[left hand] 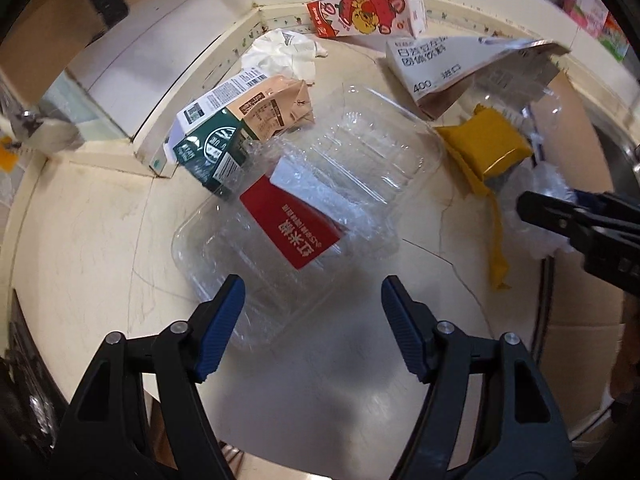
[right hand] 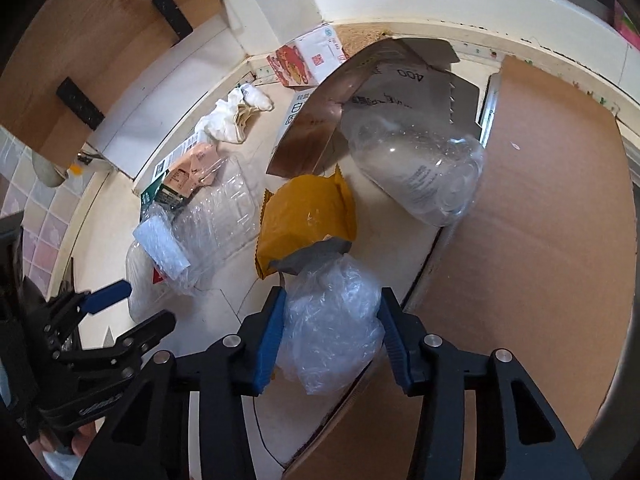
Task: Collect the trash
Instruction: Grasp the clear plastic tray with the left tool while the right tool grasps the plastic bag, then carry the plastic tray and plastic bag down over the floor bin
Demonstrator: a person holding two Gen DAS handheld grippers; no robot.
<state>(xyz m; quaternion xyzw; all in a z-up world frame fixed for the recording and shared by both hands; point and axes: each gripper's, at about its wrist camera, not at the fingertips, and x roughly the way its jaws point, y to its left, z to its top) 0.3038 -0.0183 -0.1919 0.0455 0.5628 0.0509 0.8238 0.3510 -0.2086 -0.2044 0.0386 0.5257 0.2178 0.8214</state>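
Pinching a crumpled clear plastic bag [right hand: 332, 320] between its blue pads, the right tool [right hand: 330, 336] holds it just above the pale worktop [right hand: 224, 308]. Just beyond the bag lies a yellow pouch [right hand: 308, 216], and past that a clear bottle [right hand: 420, 168]. Left of the bag, the left tool [left hand: 312, 320] stands wide and empty over a clear tray [left hand: 248, 280] holding a red box [left hand: 296, 228].
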